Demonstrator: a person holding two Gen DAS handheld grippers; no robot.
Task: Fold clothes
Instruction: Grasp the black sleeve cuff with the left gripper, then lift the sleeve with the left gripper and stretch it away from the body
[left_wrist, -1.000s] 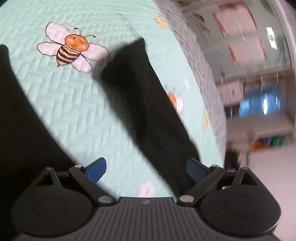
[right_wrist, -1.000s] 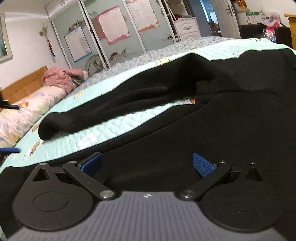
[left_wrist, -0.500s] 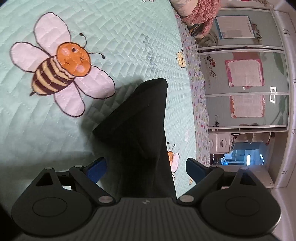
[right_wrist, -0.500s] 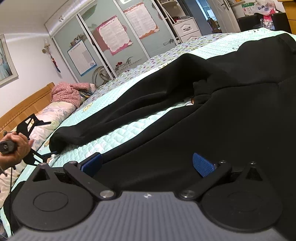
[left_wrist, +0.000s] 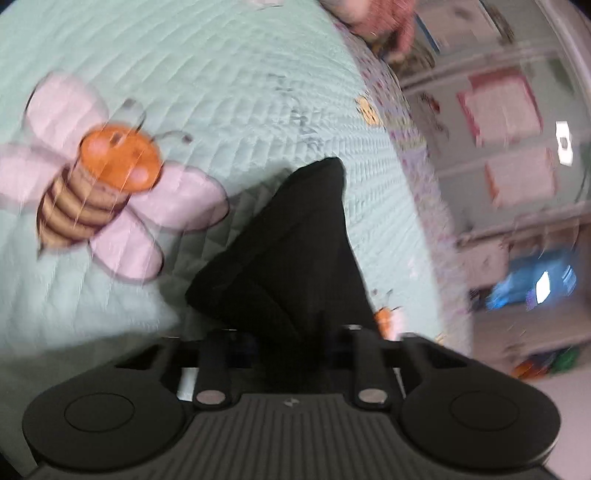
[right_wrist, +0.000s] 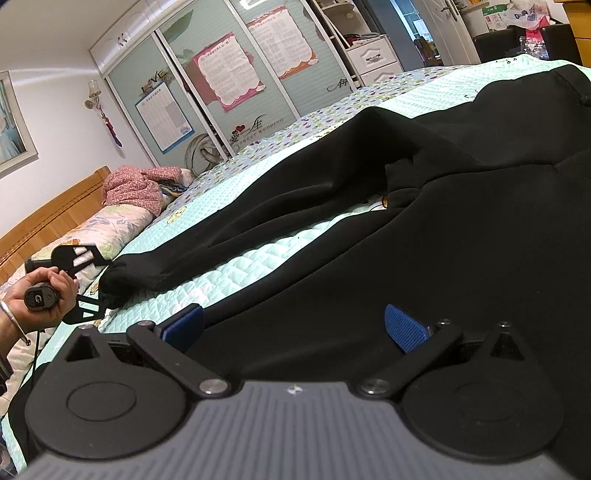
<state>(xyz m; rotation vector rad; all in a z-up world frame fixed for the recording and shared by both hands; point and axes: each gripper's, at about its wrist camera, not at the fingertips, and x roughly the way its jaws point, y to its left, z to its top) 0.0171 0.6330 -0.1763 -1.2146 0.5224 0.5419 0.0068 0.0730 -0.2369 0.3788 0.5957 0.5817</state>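
**Sleeve cuff caught, folding barely begun**

A black top (right_wrist: 424, 236) lies spread flat on the quilted bed (right_wrist: 258, 258), one long sleeve (right_wrist: 258, 218) stretched out toward the pillows. The left gripper (left_wrist: 291, 332) has just been closing and now pinches the sleeve's cuff (left_wrist: 295, 251) between its fingers. The right gripper (right_wrist: 295, 326) hangs wide open over the body of the top, holding nothing. No fold is made yet; both sleeves and the body remain to be turned in.
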